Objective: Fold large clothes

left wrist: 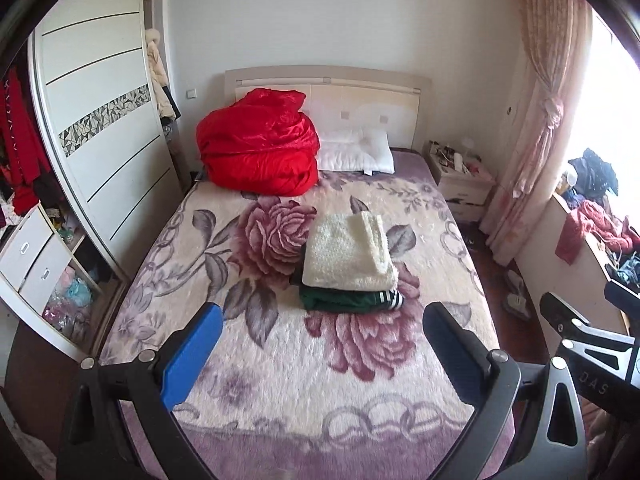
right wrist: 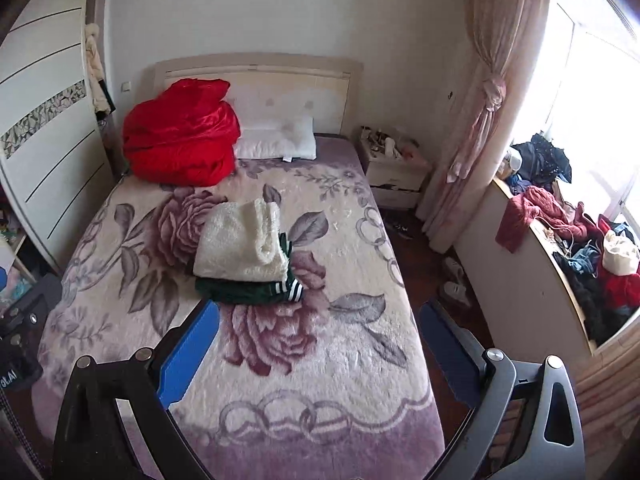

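Both claws, the left gripper [left wrist: 322,344] and the right gripper [right wrist: 320,344], hang wide open and empty above the near end of the bed [left wrist: 280,392]. Beyond them a folded cream fleece [left wrist: 348,256] lies stacked on a folded green garment [left wrist: 344,300] mid-bed. That pile looks finished, so the next move likely calls for fetching another piece, perhaps from the heap of clothes [right wrist: 560,216] by the window.

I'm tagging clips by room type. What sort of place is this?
A home bedroom: a bed under a floral plush blanket, a white pillow against the headboard, a white sliding-door wardrobe and a cluttered white nightstand.
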`<state>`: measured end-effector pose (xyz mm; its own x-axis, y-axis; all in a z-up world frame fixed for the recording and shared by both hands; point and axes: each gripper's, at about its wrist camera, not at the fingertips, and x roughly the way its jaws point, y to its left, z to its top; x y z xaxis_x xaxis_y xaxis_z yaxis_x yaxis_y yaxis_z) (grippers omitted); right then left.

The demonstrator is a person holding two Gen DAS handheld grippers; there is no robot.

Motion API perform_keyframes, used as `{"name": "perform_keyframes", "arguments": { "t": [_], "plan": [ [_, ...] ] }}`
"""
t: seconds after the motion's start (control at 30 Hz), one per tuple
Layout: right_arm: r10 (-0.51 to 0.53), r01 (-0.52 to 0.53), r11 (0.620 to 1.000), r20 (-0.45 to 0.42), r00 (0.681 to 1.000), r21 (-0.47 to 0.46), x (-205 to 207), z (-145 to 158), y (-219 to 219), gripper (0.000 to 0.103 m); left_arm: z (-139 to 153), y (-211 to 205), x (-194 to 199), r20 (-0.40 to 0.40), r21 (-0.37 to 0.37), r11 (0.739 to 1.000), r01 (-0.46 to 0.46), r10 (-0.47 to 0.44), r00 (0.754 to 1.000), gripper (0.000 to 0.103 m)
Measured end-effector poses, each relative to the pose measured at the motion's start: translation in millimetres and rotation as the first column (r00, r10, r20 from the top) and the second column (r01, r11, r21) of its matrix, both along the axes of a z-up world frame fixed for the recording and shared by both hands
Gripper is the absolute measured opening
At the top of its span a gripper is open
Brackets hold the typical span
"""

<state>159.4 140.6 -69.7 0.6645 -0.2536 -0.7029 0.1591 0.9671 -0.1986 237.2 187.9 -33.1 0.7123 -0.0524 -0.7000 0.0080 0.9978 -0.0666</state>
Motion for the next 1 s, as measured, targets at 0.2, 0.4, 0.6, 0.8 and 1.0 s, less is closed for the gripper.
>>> {"name": "perform_keyframes", "arguments": {
  "t": [0.2, 0.4, 0.6, 0.8, 1.0],
  "plan": [
    [0.022, -0.022, 1.0, 0.009, 1.0, 0.011, -27, 30, -2, 0.101, 22, -4, -22, 0.019, 0.021, 0.999, -0.03, 0.03, 0.999, 0.102],
    [0.043, -0.044, 0.999, 0.051, 0.998, 0.011, -47, 54, -6, 0.102, 32, -2, -33, 0.063, 0.018, 0.998, -0.067, 0.066, 0.996, 0.102],
    [0.055, -0.056, 0.998, 0.091, 0.994, 0.008, -57, 71, -7, 0.103, 35, 1, -40, 0.085, 0.004, 0.997, -0.077, 0.076, 0.993, 0.103],
    [0.058, -0.06, 0.998, 0.106, 0.993, 0.017, -63, 79, -8, 0.103, 39, -3, -44, 0.093, 0.009, 0.997, -0.076, 0.075, 0.993, 0.103],
    [0.061, -0.065, 0.998, 0.108, 0.992, 0.027, -67, 82, -10, 0.103, 42, -7, -47, 0.098, 0.014, 0.997, -0.07, 0.068, 0.993, 0.103]
  ]
}}
